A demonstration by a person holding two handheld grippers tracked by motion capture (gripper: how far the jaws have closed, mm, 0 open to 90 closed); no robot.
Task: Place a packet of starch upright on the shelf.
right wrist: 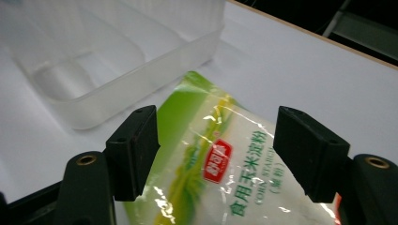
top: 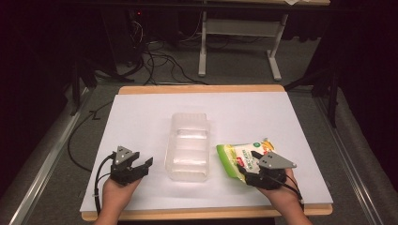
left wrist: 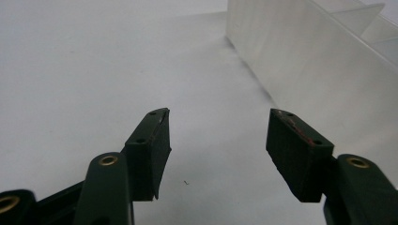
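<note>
Your right tongs (right wrist: 216, 154) stand apart over the starch pouch (right wrist: 220, 164), pads clear of its film and gripping nothing; the pouch lies flat on the white surface (top: 141, 122), just beside the clear bin (top: 187, 145). Your left tongs (left wrist: 218, 140) are likewise spread and empty, near the bin's wall. Risks: the glossy film may slip from a shallow pinch, and the light bin may slide if the pouch catches its rim unbraced. The bin's compartments appear empty.
</note>
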